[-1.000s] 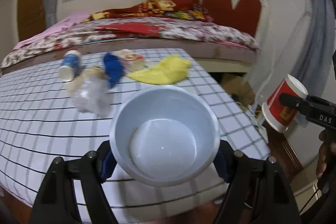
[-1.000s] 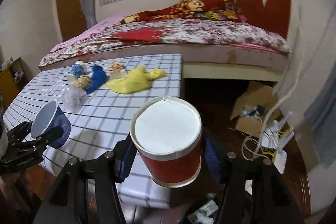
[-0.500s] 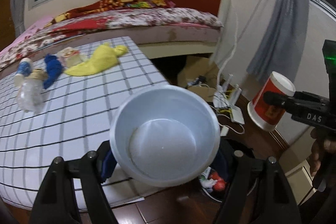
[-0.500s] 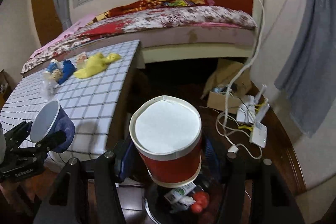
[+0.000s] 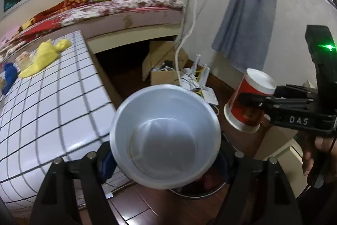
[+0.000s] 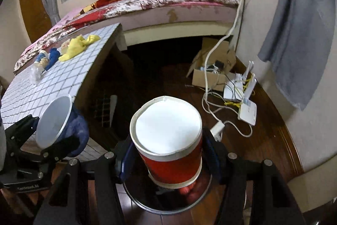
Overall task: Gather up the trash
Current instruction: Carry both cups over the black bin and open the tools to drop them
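While a yellow cloth (image 6: 76,46), a blue cloth (image 6: 52,57) and a small bottle (image 6: 40,56) lie on the checked table (image 6: 63,77), both tools hang off its edge above a dark floor. A cardboard box (image 6: 210,75), white routers (image 6: 247,107) and loose white cables (image 6: 212,98) sit by the wall, under a grey curtain (image 6: 299,35) and beside the bed (image 6: 168,1). The left gripper (image 5: 166,159) is clamped on a blue paper cup (image 5: 165,136), its white inside facing the camera and bare. The right gripper (image 6: 168,159) grips a red paper cup (image 6: 168,140) turned bottom-up toward the lens. Directly below the red cup stands a round dark bin (image 6: 168,201) with reddish scraps inside; its metal rim also shows under the blue cup. A hand (image 5: 316,153) steadies the right tool.
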The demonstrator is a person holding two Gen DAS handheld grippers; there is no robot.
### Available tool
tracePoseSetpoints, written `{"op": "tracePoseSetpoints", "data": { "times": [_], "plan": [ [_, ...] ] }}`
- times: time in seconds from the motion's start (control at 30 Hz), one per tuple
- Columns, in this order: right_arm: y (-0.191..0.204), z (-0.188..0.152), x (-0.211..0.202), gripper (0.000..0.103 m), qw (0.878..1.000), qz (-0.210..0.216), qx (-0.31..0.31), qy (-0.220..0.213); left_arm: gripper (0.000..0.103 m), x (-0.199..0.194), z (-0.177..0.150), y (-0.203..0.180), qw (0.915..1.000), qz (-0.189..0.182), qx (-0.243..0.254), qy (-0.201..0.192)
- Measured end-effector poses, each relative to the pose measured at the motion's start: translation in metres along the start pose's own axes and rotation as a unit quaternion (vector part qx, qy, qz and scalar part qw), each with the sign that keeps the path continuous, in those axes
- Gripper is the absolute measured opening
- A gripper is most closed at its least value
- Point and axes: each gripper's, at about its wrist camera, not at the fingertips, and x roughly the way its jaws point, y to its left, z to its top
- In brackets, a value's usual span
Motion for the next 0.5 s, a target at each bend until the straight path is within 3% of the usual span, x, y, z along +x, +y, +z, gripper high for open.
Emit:
{"op": "tracePoseSetpoints", "data": {
  "times": [0.5],
  "plan": [
    [-0.026,-0.03,0.023,0.061,0.998,0.015,0.031,0.043,0.077,0.054,-0.019,-0.031,0.9969,-0.047,0.008,0.063]
  ]
}}
